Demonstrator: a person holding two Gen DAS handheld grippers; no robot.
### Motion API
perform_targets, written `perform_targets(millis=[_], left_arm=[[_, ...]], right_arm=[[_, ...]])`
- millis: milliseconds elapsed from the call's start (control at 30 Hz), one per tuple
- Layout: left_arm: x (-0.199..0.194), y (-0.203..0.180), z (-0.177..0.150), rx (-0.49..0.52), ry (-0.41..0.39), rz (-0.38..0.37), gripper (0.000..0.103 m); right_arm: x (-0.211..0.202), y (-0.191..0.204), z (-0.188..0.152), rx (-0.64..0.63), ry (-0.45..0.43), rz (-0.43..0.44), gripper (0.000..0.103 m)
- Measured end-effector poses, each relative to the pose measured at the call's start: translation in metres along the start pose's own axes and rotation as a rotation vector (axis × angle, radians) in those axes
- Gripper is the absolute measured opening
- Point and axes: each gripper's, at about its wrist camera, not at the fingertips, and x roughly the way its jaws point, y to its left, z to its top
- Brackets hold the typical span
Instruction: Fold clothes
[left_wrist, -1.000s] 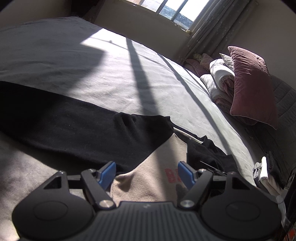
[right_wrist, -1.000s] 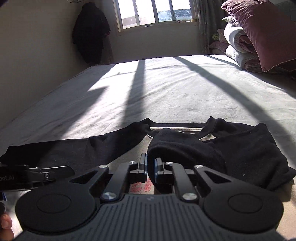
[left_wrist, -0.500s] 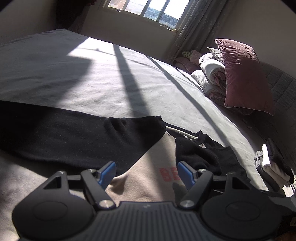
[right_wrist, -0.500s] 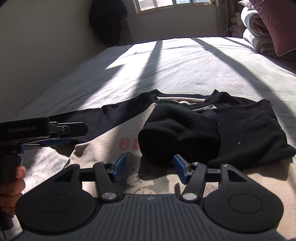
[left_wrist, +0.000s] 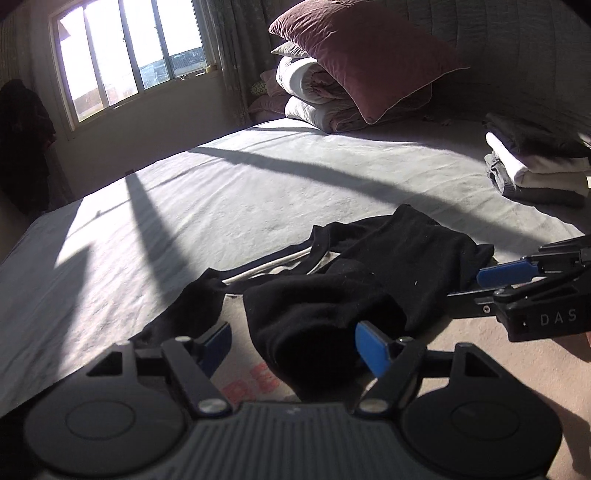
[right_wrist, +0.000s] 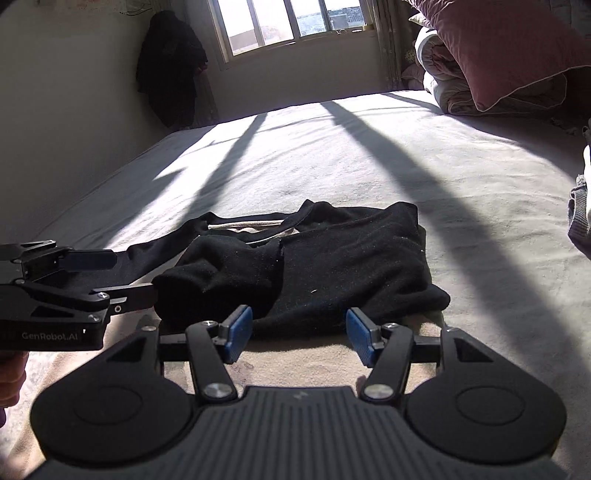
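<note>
A beige top (right_wrist: 295, 363) with black sleeves and red lettering (left_wrist: 255, 386) lies flat on the bed. One black sleeve (right_wrist: 295, 266) is folded across its chest, and its bunched end (left_wrist: 310, 332) sits between the open fingers of my left gripper (left_wrist: 295, 345). The other black sleeve (right_wrist: 155, 254) runs out to the left. My right gripper (right_wrist: 299, 338) is open and empty, just short of the folded sleeve's near edge. Each gripper shows in the other's view: the left gripper (right_wrist: 125, 275) at the left, the right gripper (left_wrist: 476, 284) at the right.
The grey bed sheet (right_wrist: 332, 155) stretches toward the window. A maroon pillow (left_wrist: 369, 55) lies on rolled quilts (left_wrist: 314, 96) at the headboard. A stack of folded clothes (left_wrist: 535, 166) sits at the right. A dark coat (right_wrist: 170, 62) hangs in the corner.
My right gripper opened and let go of the black sleeve, leaving it folded over the chest. My left gripper swung right, from the outstretched sleeve to the bunched sleeve end.
</note>
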Motion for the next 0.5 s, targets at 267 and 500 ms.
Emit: perform_targets(millis=[267,500], left_arm=[[0.037,-0.042,0.023,0.166,0.009,0.021,0.073],[0.05,-0.044,0.026,0.122,0.019,0.096,0.017]], right_arm=[[0.002,-0.031,-0.01,0.083,-0.033,-0.008,0.061],[0.005,-0.038,-0.015,0.1,-0.05,-0.01,0.061]])
